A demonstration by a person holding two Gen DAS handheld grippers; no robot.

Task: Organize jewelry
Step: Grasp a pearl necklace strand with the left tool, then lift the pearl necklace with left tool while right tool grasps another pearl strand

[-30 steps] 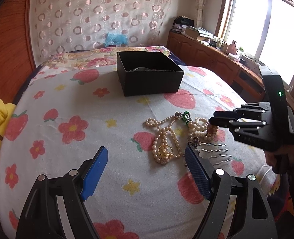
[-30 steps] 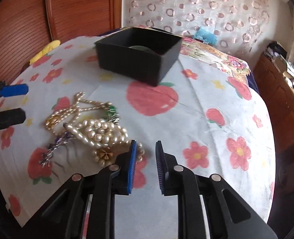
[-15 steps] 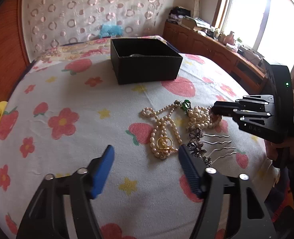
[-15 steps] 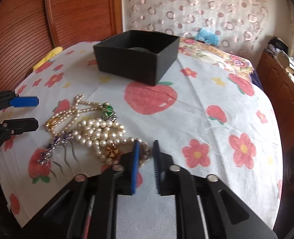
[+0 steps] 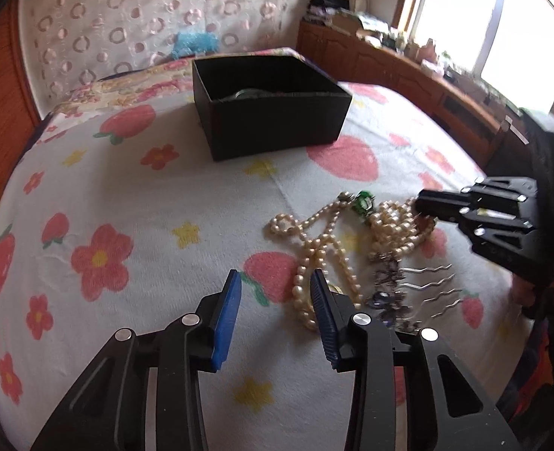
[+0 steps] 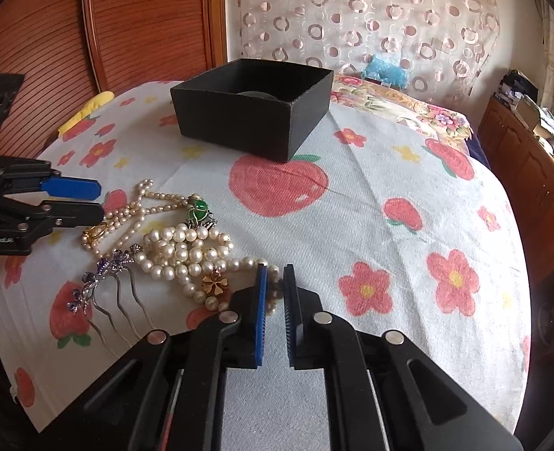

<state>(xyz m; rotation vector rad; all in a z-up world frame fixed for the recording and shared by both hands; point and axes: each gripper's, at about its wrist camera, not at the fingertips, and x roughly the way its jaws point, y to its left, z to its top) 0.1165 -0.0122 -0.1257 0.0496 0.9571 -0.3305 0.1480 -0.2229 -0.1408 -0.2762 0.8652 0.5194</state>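
1. Pearl necklaces (image 6: 179,248) lie tangled with a green pendant (image 6: 198,211) and a hair comb (image 6: 107,282) on the strawberry-print bed cover (image 6: 389,225).
2. Right claw (image 6: 275,282) is closed on a pearl strand.
3. Left claw (image 5: 275,293) is closing just beside the pile, nothing between its pads.
4. Black box (image 5: 273,120) sits farther back.

Bedsheet (image 6: 389,225): white, printed with red strawberries, red flowers with yellow centres and small yellow stars. Box (image 6: 254,120): matt black; pearls (image 6: 179,251): cream-white with a gold clover charm (image 6: 215,283), beside a green pendant (image 6: 200,208) and a silver comb (image 6: 107,285) with purple flowers. Both claws, left (image 5: 275,312) and right (image 6: 275,312), are black with blue pads (image 6: 261,312); the curtain (image 6: 370,11) is pale with pink ring motifs, and the headboard (image 6: 145,18) is reddish-brown wood.
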